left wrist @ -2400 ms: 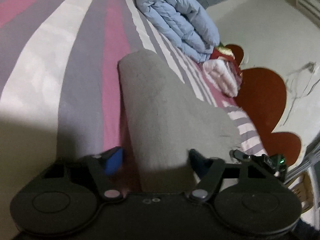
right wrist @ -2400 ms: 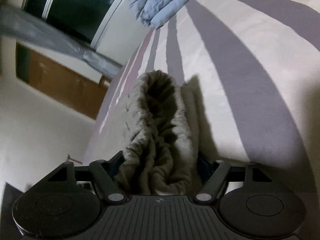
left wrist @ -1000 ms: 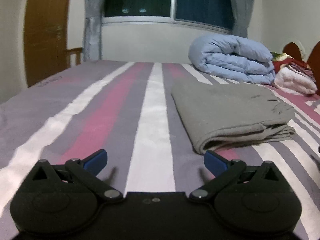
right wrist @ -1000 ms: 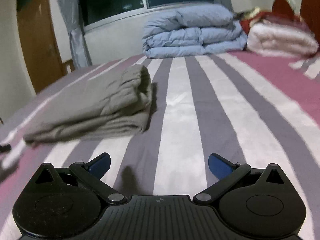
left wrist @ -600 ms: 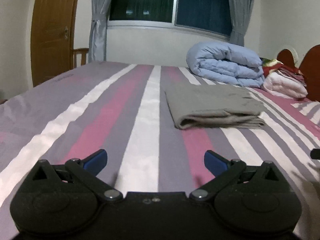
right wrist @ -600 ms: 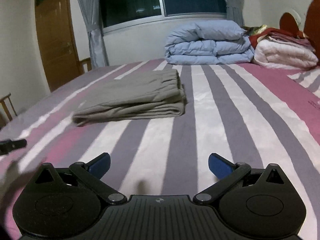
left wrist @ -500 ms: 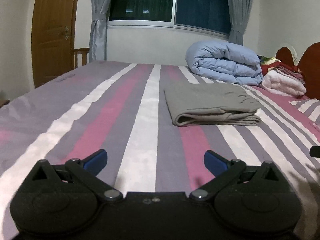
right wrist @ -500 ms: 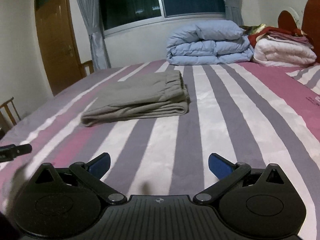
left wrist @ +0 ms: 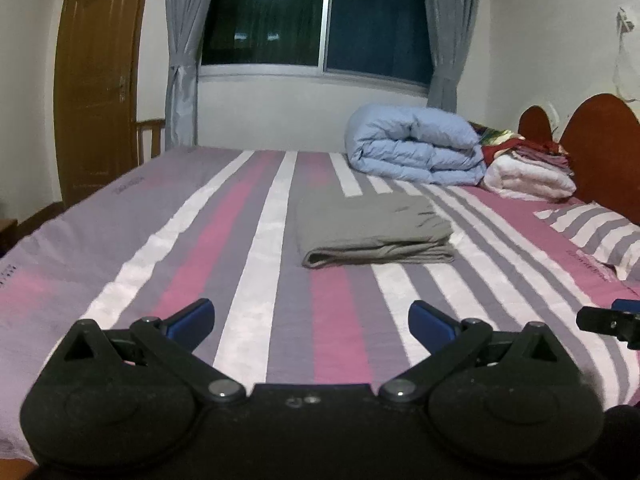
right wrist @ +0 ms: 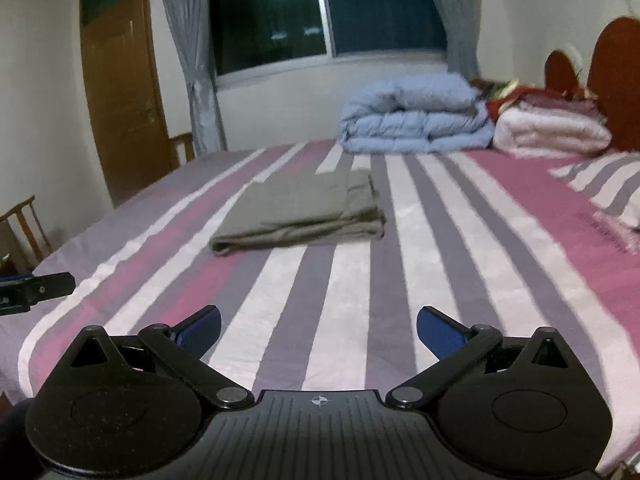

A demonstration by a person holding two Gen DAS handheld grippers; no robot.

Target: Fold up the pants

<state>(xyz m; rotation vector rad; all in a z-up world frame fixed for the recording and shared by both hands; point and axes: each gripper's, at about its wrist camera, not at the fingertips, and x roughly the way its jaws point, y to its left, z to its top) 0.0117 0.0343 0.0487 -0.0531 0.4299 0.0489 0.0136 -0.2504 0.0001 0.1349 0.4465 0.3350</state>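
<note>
The grey pants [left wrist: 372,232] lie folded into a flat rectangle on the striped bed [left wrist: 248,264], out in front of both grippers; in the right wrist view the pants [right wrist: 304,212] sit left of centre. My left gripper [left wrist: 311,322] is open and empty, well short of the pants. My right gripper [right wrist: 319,330] is open too, with nothing between its blue pads. A tip of the right gripper shows at the right edge of the left wrist view, and a tip of the left gripper at the left edge of the right wrist view.
A rolled light-blue duvet [left wrist: 416,150] and a pile of white and red bedding [left wrist: 528,174] lie at the far end by the wooden headboard [left wrist: 600,148]. A striped pillow [left wrist: 600,236] lies right. A door [left wrist: 92,92], a chair [right wrist: 24,224] and a curtained window stand behind.
Both grippers let go of the pants, opened, and pulled back and up from the bed. The folded pants now lie farther off and look smaller in both views.
</note>
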